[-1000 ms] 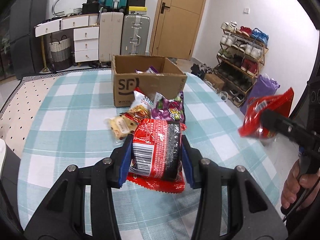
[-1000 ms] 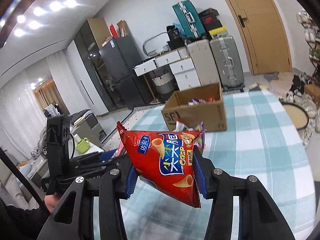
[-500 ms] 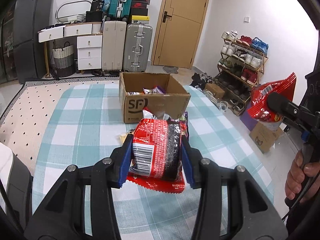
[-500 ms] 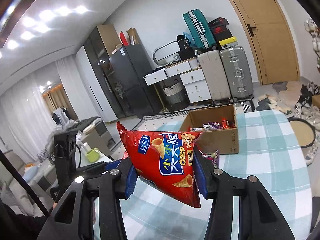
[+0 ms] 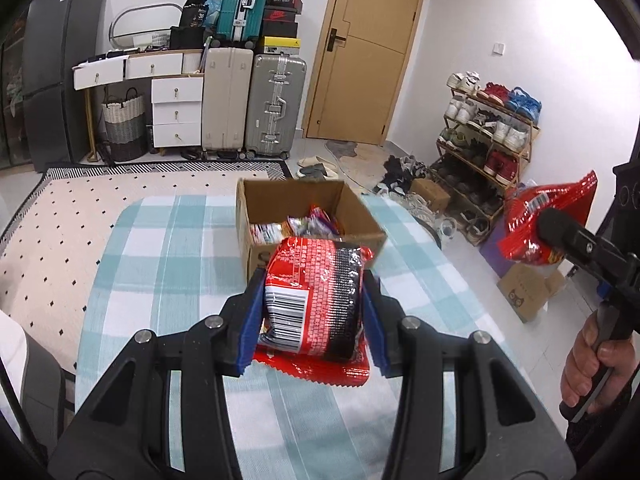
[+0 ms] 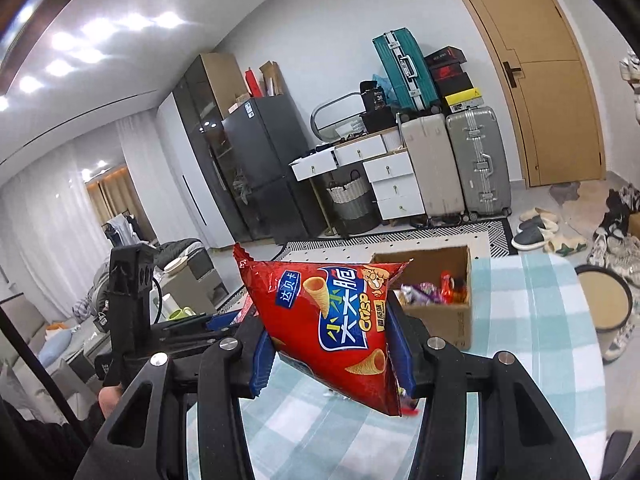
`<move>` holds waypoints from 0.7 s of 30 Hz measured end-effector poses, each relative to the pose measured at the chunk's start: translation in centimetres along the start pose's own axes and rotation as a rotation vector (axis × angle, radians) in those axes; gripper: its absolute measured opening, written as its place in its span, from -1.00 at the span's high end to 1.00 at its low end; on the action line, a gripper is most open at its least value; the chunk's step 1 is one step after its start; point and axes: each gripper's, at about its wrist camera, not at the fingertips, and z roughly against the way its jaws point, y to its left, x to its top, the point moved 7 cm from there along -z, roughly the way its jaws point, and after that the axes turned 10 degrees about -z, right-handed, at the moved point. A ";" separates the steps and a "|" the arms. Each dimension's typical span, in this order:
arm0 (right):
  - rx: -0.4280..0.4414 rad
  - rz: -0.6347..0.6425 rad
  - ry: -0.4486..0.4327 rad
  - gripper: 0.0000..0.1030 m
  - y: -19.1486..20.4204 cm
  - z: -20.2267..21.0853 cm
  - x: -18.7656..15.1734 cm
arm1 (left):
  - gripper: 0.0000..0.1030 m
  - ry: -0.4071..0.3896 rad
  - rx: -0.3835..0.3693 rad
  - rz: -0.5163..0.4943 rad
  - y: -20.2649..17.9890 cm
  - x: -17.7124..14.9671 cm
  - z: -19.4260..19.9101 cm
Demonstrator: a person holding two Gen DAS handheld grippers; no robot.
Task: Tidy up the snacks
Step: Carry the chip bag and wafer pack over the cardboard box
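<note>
- The surface is a table with rounded corners under a cloth checked in pale teal and white; in the left wrist view its far end shows bare apart from the box.
- An open brown cardboard box stands on the surface toward its far end, with mixed snack packets lying inside it.
- The left hand-held gripper pinches a red-and-black foil snack packet with a barcode label between its blue pads, held above the cloth just in front of the box.
- The right hand-held gripper pinches a red cone-crisp bag with a blue logo, which hangs tilted in the air above the surface, short of the box.
- In the left wrist view a hand grips the right tool's handle at the right edge.
- Beyond the surface lies a cream rug with black dots.
- Against the far wall stand a white drawer unit, a beige suitcase and a silver suitcase, with a teal suitcase stacked above.
- A woven laundry basket sits beside a dark fridge.
- A tan wooden door is shut; a shoe rack lines the right-hand wall, with slippers on the floor.
</note>
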 end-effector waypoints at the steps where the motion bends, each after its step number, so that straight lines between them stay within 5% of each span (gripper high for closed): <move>1: 0.000 0.000 0.002 0.05 -0.1 -0.4 0.6 | 0.19 -0.002 0.008 -0.007 -0.1 0.6 -0.3; 21: -0.032 -0.014 0.034 0.05 -4.4 -8.5 9.9 | 0.19 0.043 0.090 -0.112 -0.6 11.6 -9.7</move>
